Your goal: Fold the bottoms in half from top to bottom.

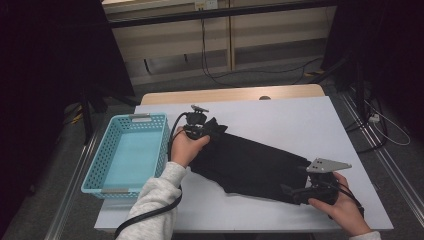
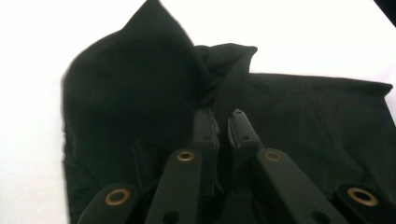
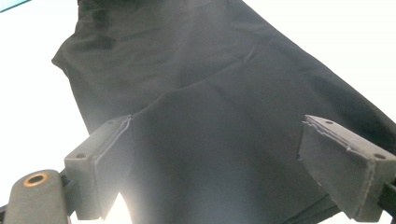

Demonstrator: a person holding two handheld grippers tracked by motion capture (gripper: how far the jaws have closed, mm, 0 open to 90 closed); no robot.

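A white-topped table [image 1: 310, 120] carries everything here; a strip of bare wood shows along its far edge. Two things lie directly on it. The first is a black cloth [image 1: 250, 165], spread out long and flat across the middle of the top, running slantwise from the far left toward the near right corner. Its far-left end is bunched up into a peak [image 2: 154, 56] rather than lying flat; it looks like a garment, though the dark fabric makes that hard to tell. The second is a light blue perforated basket [image 1: 112, 167], just left of the cloth, at the table's left edge, apart from the cloth.
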